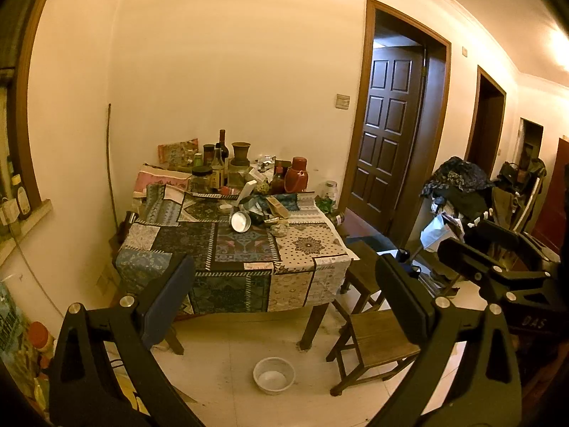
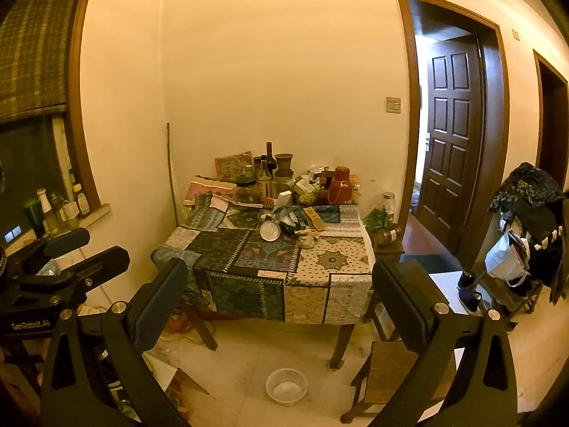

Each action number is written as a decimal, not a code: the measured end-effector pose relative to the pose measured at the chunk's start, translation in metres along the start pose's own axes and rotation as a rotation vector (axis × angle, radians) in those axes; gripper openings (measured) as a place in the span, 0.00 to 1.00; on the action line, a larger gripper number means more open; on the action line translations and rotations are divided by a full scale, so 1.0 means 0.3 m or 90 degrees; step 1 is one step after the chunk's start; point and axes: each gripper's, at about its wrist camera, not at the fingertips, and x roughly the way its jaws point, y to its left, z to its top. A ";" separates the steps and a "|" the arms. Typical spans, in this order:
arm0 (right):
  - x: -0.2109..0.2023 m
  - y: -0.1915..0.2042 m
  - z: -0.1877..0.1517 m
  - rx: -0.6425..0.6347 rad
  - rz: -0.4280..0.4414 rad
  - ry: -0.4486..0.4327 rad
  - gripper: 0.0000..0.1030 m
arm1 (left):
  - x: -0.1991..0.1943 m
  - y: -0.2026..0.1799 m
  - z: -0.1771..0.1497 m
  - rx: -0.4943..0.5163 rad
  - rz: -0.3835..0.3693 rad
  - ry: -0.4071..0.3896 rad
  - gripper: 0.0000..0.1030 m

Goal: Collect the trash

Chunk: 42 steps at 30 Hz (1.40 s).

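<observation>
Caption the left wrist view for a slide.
Open left gripper faces a cluttered patchwork-covered table, white bowl on floor.

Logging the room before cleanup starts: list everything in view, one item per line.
table: one, patchwork cloth, room corner
red flask: one, table's back right
bottles and jars: several, dark, table's back
tipped can: one, silver, mid-table
wrappers and scraps: several, mixed colours, beside the can
bowl: one, white, floor before the table
stool: one, brown wood, right of the table
door: one, dark brown, open
clothes pile: one, dark, far right
left gripper: black, open
right gripper: black, open
</observation>
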 end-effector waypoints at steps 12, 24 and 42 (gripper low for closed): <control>0.008 0.020 -0.002 0.002 -0.002 0.009 1.00 | 0.022 0.017 -0.010 -0.008 0.005 0.006 0.99; 0.055 0.025 -0.025 0.003 -0.004 0.025 1.00 | 0.055 0.026 -0.025 -0.017 0.011 0.025 0.99; 0.078 0.034 -0.048 0.010 -0.006 0.042 1.00 | 0.074 0.039 -0.034 -0.025 0.013 0.045 0.99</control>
